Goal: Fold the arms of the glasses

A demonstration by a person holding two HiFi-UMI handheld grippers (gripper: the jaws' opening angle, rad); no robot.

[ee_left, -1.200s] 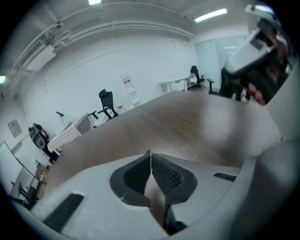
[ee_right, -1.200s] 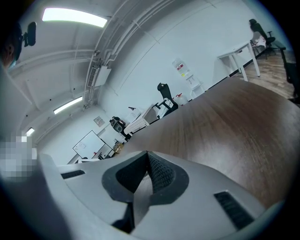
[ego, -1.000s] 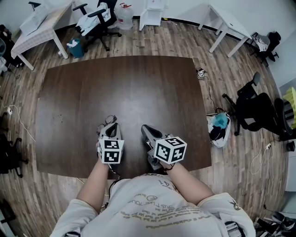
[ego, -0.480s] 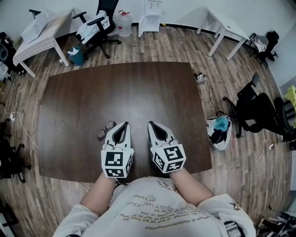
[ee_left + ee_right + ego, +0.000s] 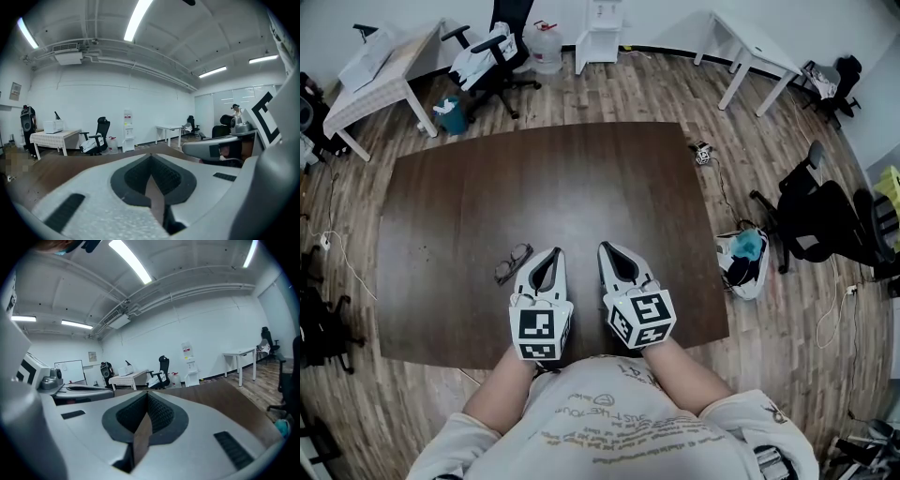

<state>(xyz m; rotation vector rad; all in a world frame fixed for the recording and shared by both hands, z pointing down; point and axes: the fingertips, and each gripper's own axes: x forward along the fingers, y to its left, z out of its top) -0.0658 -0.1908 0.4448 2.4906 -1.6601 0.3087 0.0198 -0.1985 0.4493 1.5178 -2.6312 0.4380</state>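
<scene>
A pair of dark-framed glasses (image 5: pixel 514 263) lies on the brown table (image 5: pixel 581 178), just left of my left gripper (image 5: pixel 551 253); how its arms stand is too small to tell. Both grippers hang side by side above the table's near part, pointing away from me and nearly level. My left gripper (image 5: pixel 150 157) is shut with nothing in it. The right gripper (image 5: pixel 609 249) (image 5: pixel 146 393) is shut and empty too. Neither gripper touches the glasses, and neither gripper view shows them.
The table's near edge runs just under my hands. On the wooden floor around it stand office chairs (image 5: pixel 811 220), white tables (image 5: pixel 745 47) and a water bottle (image 5: pixel 546 47). A white bag (image 5: pixel 742 262) lies by the table's right side.
Both grippers have lifted off the table and levelled out. The left one came away from the glasses, which now lie uncovered to its left.
</scene>
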